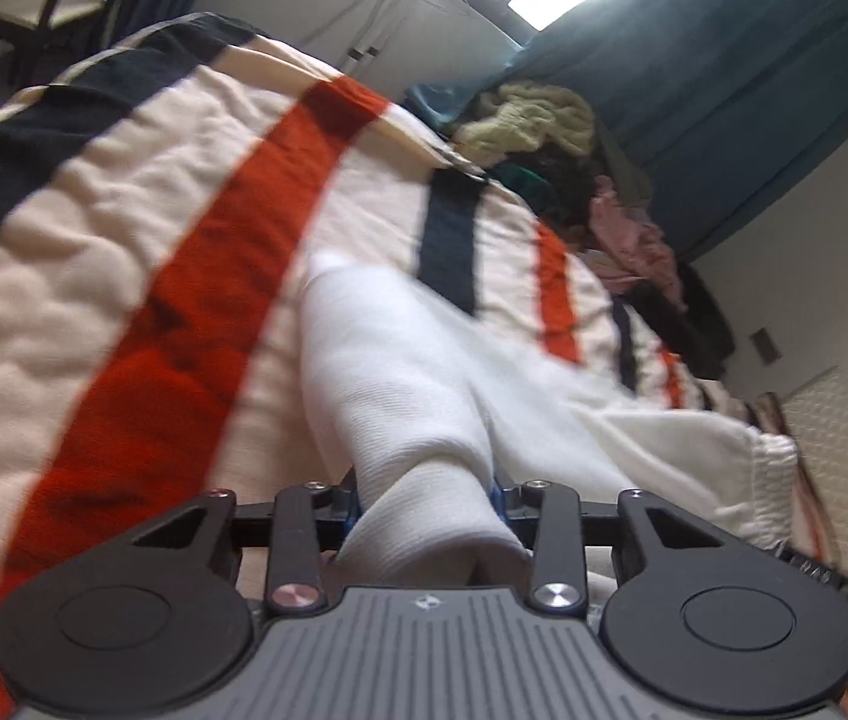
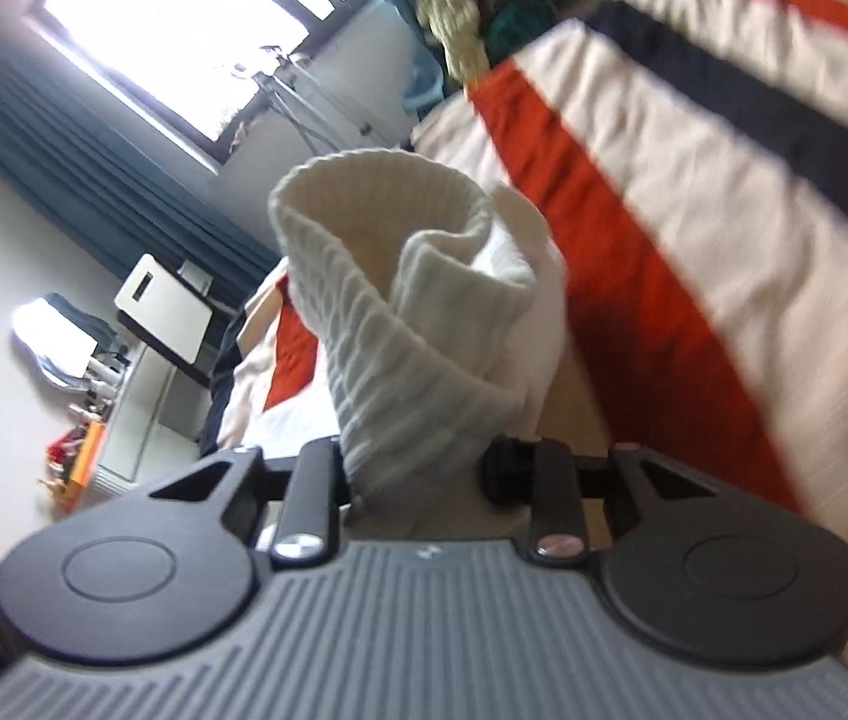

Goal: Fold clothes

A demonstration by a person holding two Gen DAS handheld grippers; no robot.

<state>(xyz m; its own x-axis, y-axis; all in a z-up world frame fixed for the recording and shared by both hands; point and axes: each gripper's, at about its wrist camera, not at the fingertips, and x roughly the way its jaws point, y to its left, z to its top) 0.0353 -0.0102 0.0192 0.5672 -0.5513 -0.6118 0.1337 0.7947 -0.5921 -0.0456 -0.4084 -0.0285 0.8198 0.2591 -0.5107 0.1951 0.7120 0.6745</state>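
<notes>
A white knitted garment [image 1: 417, 396] lies partly on a striped bed cover [image 1: 141, 276]. My left gripper [image 1: 424, 510] is shut on a bunched part of it, which runs from the jaws out over the bed to an elastic hem [image 1: 772, 468] at the right. In the right wrist view, my right gripper [image 2: 417, 474] is shut on the garment's ribbed cuff [image 2: 375, 276], which stands up rolled and open above the jaws. The fingertips of both grippers are hidden by cloth.
The bed cover [image 2: 694, 240] has cream, red and dark blue stripes. A heap of other clothes [image 1: 550, 126] lies at the bed's far end by teal curtains [image 1: 742, 60]. A window [image 2: 183, 18], a chair [image 2: 165, 306] and a cluttered shelf [image 2: 81, 456] stand beyond the bed.
</notes>
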